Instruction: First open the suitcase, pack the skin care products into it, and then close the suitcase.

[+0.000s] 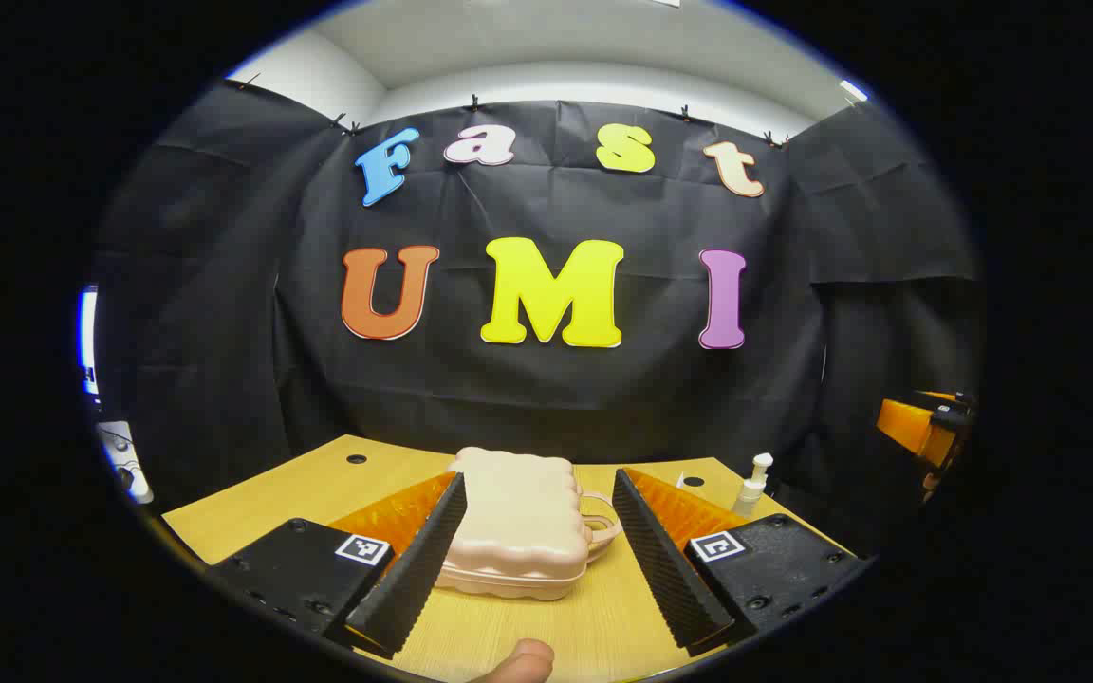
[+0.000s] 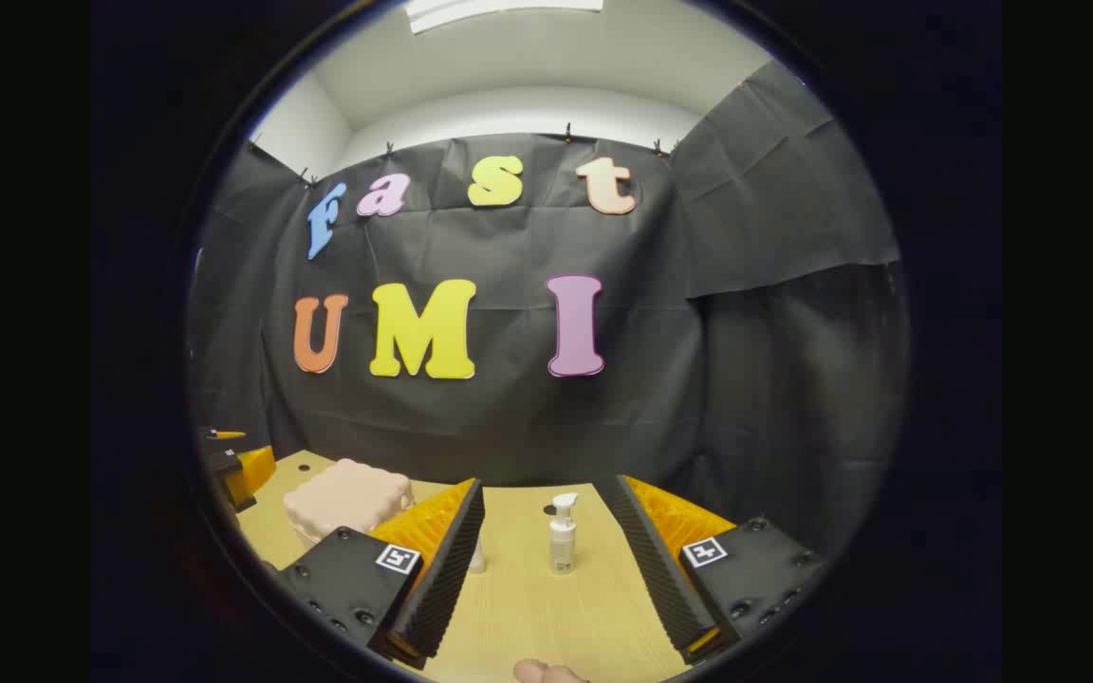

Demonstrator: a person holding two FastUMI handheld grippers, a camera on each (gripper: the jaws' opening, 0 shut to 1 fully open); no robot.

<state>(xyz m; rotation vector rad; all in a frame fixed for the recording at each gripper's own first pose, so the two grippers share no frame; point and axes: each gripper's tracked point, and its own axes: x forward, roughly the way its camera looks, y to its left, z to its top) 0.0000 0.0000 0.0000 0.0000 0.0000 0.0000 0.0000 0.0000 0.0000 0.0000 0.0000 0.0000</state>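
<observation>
Pink case (image 1: 518,522), shut, lies lower centre on the wooden surface (image 1: 252,503), framed by the left gripper (image 1: 546,550) with jaws wide, ready to open it; right gripper (image 2: 546,579), jaws wide, faces the bottle (image 2: 563,536)

Light wooden table (image 1: 252,503) with round cable holes at its far edge, black cloth wall (image 1: 546,398) at twelve o'clock, white ceiling (image 2: 546,66) above, bright screen edge (image 1: 87,341) at nine o'clock
</observation>
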